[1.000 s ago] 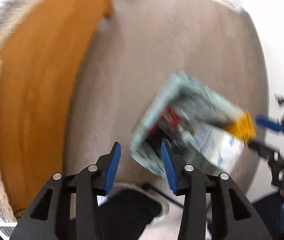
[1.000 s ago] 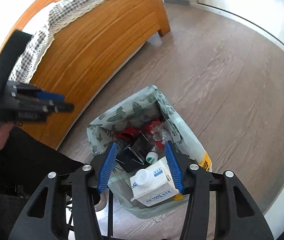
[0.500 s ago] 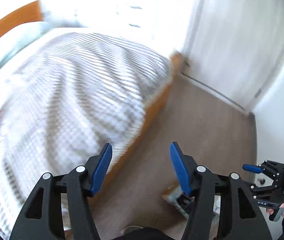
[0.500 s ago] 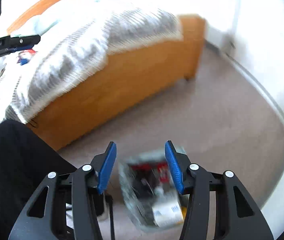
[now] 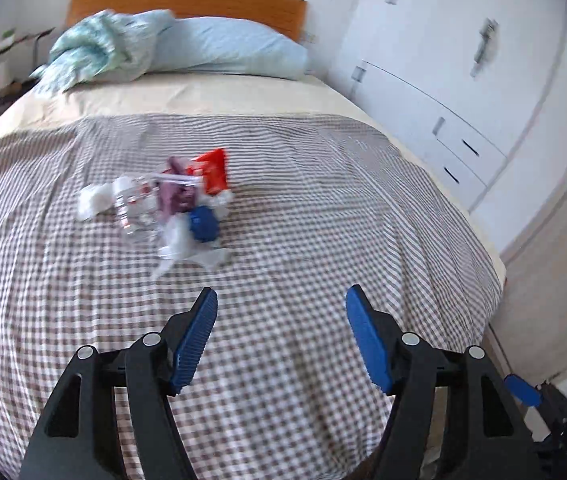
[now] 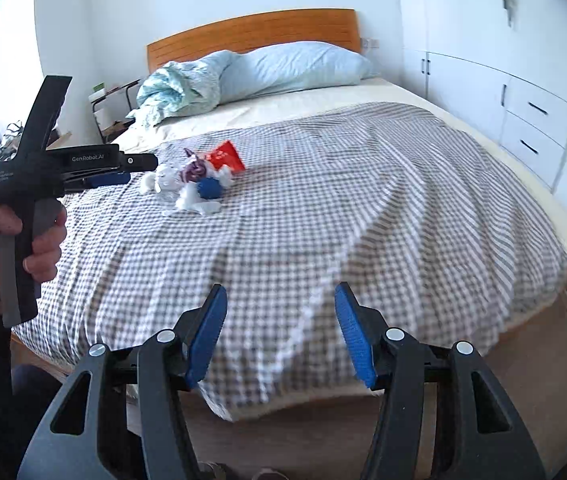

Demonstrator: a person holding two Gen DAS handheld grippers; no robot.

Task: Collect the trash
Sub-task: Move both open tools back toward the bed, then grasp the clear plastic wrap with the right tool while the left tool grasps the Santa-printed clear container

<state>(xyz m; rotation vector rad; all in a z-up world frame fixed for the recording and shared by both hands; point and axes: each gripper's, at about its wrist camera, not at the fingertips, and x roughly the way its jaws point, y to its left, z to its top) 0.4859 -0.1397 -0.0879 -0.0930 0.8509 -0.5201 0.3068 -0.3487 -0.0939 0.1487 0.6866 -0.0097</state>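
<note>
A small heap of trash lies on the checked bedspread: a red packet, a purple wrapper, a blue ball-like piece, clear plastic and white tissue. It also shows in the right wrist view. My left gripper is open and empty, over the bed, short of the heap. In the right wrist view the left gripper is held by a hand just left of the heap. My right gripper is open and empty above the foot of the bed.
Blue pillows and a wooden headboard stand at the far end. White wardrobes with drawers line the right wall. A strip of wooden floor runs between bed and wardrobes. A side table stands left of the bed.
Both grippers swung up from the lined trash bin on the floor to face the bed. The bin with the milk carton has left both views. Both stay open.
</note>
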